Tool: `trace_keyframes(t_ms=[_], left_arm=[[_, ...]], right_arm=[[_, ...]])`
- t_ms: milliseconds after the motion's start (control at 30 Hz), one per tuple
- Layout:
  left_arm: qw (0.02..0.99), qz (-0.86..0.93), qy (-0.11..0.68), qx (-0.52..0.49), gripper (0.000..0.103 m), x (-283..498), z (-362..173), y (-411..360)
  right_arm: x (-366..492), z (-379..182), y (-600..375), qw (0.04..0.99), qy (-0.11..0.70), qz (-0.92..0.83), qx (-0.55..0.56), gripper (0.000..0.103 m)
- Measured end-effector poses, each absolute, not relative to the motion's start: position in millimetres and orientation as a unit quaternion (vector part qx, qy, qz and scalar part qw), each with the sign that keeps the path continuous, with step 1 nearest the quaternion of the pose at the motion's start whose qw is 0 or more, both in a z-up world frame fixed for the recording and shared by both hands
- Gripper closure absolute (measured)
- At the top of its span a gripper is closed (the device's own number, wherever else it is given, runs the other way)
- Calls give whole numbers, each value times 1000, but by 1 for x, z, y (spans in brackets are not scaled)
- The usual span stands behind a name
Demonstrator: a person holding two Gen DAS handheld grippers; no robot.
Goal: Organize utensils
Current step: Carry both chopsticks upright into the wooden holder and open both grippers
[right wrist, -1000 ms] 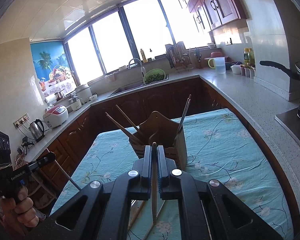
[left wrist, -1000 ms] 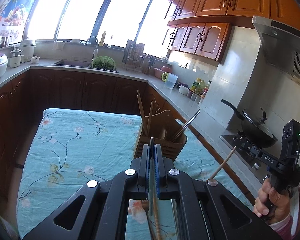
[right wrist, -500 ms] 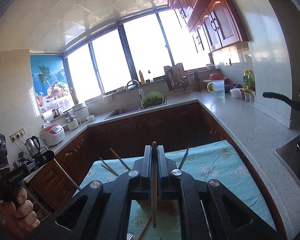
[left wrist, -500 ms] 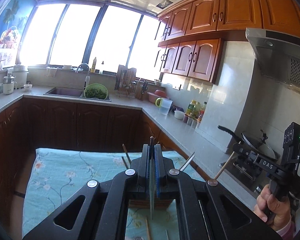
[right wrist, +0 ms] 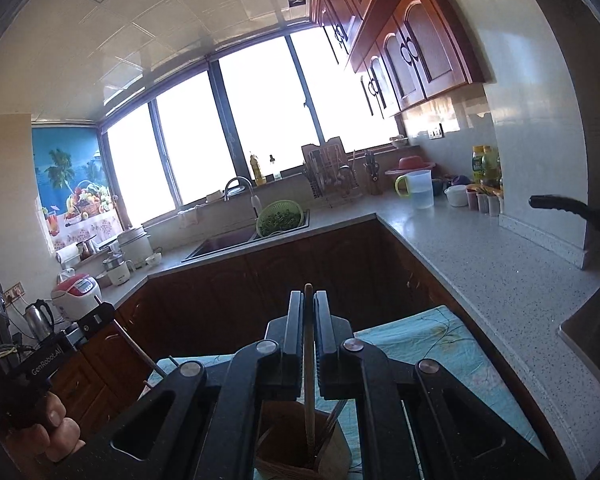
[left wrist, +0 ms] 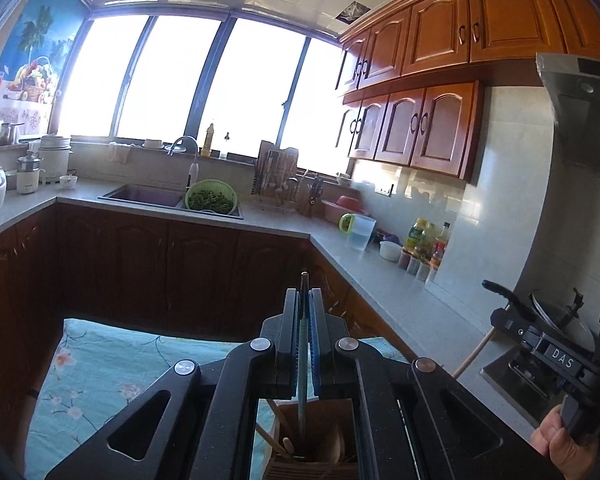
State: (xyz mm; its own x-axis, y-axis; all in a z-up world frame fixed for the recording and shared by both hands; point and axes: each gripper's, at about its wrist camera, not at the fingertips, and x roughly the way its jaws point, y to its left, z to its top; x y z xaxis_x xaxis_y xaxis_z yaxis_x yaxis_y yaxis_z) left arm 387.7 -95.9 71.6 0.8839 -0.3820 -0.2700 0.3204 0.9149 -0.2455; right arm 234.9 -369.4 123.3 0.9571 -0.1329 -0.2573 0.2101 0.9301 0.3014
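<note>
A green chopstick (left wrist: 302, 360) and a wooden chopstick (right wrist: 309, 360) are clamped upright by the left gripper (left wrist: 303, 300) and right gripper (right wrist: 309, 300), directly above the wooden holder (right wrist: 300, 452).

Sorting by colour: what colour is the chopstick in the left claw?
Pale green chopstick, clearest in the left wrist view.

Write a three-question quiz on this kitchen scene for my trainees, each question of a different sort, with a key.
1. True or false: the left claw is shut on a thin utensil.
2. What does the right claw grip? A) a spoon bowl B) a wooden stick C) nothing
3. Fill in: below both claws stands a wooden ___ on the floral cloth.

Key: 1 true; 2 B; 3 holder.
</note>
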Motion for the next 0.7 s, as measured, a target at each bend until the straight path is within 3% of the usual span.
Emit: trace_keyframes(t_ms=[300,700], left_arm=[[959,-174,203,-91,100,414,18,-126],[961,-174,198,-84,99,416,19,-120]], right_arm=[[250,62,-377,963,169,-82,194,98],[252,63,-381,961,177,-85,195,97]])
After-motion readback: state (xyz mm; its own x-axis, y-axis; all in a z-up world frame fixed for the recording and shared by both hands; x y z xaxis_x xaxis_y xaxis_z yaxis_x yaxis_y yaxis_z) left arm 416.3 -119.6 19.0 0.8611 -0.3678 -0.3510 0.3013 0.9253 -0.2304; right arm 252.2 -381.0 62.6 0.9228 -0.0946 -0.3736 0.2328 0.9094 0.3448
